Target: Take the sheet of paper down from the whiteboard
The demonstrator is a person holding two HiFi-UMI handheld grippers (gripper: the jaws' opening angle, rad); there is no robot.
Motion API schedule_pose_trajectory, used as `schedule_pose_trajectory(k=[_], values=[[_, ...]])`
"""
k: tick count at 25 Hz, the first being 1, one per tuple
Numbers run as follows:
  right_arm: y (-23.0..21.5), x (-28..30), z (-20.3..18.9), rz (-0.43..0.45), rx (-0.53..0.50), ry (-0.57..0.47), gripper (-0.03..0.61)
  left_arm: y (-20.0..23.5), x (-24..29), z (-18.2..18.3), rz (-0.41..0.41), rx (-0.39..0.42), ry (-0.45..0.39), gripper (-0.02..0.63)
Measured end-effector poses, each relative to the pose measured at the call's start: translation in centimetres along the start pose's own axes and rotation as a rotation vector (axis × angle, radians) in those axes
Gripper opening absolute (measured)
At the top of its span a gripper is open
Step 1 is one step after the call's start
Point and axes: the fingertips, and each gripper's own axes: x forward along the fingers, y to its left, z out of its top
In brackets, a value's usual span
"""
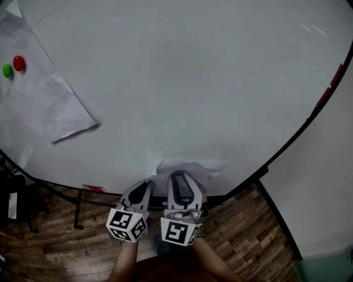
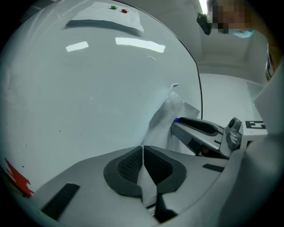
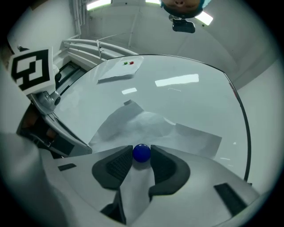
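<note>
Crumpled white paper sheet sits at the near edge of the glossy white whiteboard, with one margin pinched flat between the closed pads of the left tool. Just to its right, the right tool grips a small round blue magnet over the same sheet. At the far left, a second white sheet carries a red magnet and a green magnet.

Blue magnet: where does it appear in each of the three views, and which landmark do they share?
Head view: blue magnet, bottom centre, at the right gripper's tip.
Left gripper view: right of centre, at that gripper's tip.
Right gripper view: lower centre, between the jaws.
Shared landmark: red magnet on the other sheet.
</note>
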Motion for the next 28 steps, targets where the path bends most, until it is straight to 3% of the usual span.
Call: schedule_pose_trajectory(k=[9,17,28], values=[[-0.3,-0.1,0.2,0.04,0.063,-0.001,0.135,0.2,0.2,-0.2,-0.023,-0.065,0.016,0.025],[0.0,-0.5,1.2,0.107,0.063,-0.019,0.135,0.5,0.1,-0.2,-0.052,-0.215,-0.011,0.023],[-0.4,-1.5,0.2,0.098,0.085,0.005,0.135,1.0,-1.2,0.8,-0.076,-0.372,-0.075,0.023]])
